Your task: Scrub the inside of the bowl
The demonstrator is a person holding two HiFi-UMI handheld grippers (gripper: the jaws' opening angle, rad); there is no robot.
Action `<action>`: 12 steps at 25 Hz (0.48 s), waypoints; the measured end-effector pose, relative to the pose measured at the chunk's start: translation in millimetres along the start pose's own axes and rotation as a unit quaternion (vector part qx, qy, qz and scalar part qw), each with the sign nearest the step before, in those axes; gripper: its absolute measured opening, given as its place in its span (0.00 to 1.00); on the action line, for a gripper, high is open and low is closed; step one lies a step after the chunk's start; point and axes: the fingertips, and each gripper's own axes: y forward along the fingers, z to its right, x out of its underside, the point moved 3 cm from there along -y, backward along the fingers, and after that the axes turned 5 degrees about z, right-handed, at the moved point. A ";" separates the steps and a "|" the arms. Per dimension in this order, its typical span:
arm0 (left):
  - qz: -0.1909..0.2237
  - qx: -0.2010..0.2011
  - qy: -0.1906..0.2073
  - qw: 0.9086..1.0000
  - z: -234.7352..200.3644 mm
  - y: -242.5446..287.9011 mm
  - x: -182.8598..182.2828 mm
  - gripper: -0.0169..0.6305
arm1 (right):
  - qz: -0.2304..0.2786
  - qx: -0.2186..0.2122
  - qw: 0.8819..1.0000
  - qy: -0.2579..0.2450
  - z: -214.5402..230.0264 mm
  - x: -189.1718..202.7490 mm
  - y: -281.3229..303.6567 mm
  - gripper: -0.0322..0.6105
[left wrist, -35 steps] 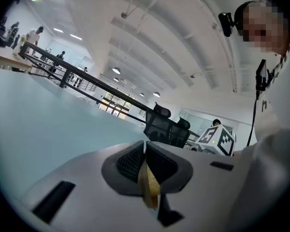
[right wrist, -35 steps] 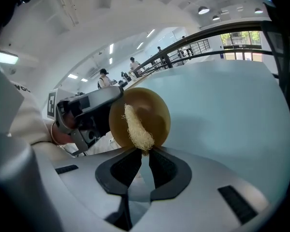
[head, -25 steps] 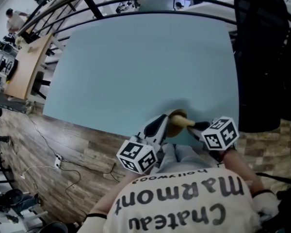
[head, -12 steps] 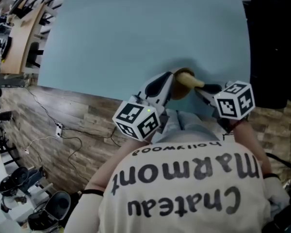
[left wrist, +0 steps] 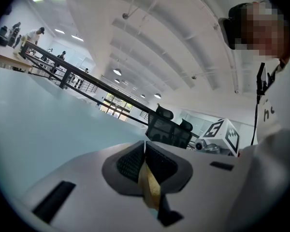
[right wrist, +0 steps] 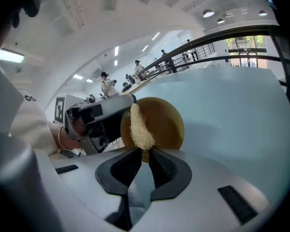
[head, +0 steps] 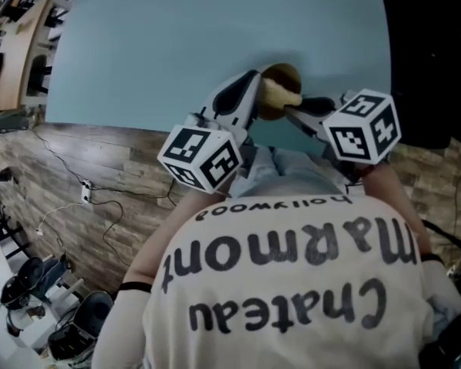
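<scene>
Bowl point(right wrist: 162, 120): one, tan. It is gripped by its rim and tipped up, with the open side facing the right gripper. Whether it touches the table cannot be told.
Scrubber point(right wrist: 140, 128): one pale fibrous pad. It sits at the bowl's open side, over the rim edge nearest the left gripper. Contact with the bowl's inner wall cannot be told.
Left gripper point(left wrist: 145, 151): one, at the bowl's left side in the head view. Its fingers are pressed together, pinching the thin bowl rim between the pads.
Right gripper point(right wrist: 144, 151): one, on the near side of the bowl and pointing into it. Its fingers converge at the tips, nipping the scrubber's lower end.
Cubes: two, one per gripper, both nearer the person than the bowl is.
Table point(head: 177, 44): one, light blue. It lies under and beyond the bowl, and the bowl's shadow falls on it.
</scene>
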 end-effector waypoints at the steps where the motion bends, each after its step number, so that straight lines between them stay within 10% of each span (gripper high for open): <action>1: 0.002 0.000 0.001 1.000 -0.2 0.4 -1.0 0.05 | -0.003 -0.002 1.000 0.001 0.3 1.5 0.6 0.16; 12: 0.014 0.012 0.003 1.000 4.8 -4.5 -8.7 0.05 | -0.035 0.020 0.999 -0.001 9.4 11.2 5.2 0.16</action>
